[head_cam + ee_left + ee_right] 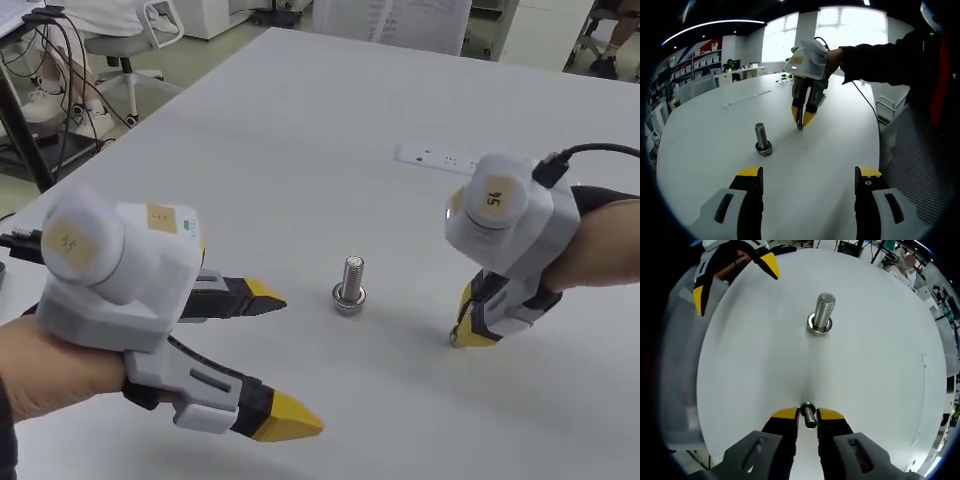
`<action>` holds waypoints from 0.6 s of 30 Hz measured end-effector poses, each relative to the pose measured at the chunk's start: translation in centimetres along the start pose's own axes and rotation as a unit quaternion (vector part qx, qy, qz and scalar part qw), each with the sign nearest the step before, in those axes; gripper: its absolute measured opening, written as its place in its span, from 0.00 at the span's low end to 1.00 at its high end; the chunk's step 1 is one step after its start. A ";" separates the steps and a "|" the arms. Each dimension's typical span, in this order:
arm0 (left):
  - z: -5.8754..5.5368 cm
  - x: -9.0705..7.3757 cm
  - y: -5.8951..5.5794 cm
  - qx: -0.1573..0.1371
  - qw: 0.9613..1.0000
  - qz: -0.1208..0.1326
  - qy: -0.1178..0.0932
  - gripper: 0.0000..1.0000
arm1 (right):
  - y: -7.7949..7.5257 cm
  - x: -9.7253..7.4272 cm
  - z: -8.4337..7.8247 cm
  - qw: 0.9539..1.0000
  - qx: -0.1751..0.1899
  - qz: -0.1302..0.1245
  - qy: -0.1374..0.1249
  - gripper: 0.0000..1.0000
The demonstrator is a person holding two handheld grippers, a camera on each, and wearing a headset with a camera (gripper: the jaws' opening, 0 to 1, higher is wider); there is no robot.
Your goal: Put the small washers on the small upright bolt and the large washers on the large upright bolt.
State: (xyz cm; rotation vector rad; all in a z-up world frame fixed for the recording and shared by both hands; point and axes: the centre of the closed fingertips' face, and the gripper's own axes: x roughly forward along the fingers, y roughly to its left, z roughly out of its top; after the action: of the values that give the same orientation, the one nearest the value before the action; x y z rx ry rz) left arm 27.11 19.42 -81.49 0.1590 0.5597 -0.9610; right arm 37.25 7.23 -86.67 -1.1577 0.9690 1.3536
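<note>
Right gripper view: the right hand-held gripper (808, 412) is clamped on the small bolt (809, 419). It holds the bolt nearly upright against the bench (880, 390), probably to stand it on its head so washers can drop over the thread. The large bolt (822, 312) already stands upright well apart from it, mid-bench. A metal ring (819, 330) sits at its foot, and I cannot tell whether that is a washer or the bolt's own head.

In the left gripper view the left hand-held gripper (810, 172) hovers near the large bolt with jaws wide apart and nothing between them, likely ready for a washer. I can make out no loose washers.

The bench is plain, pale grey and matt, with a white power strip (435, 158) lying toward its far side. Around it is a bright office with large windows, shelving, a chair (130, 45) and trailing cables.
</note>
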 end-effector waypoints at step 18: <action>-0.1 0.1 -0.1 -0.001 1.000 -0.003 0.004 0.74 | 0.0 -0.4 -0.5 0.999 0.025 -0.005 -0.024 0.27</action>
State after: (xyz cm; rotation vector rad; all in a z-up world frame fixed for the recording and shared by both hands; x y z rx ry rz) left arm 27.05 19.34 -81.65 0.1604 0.5686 -0.9661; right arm 37.31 6.64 -86.34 -1.0874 0.9553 1.3364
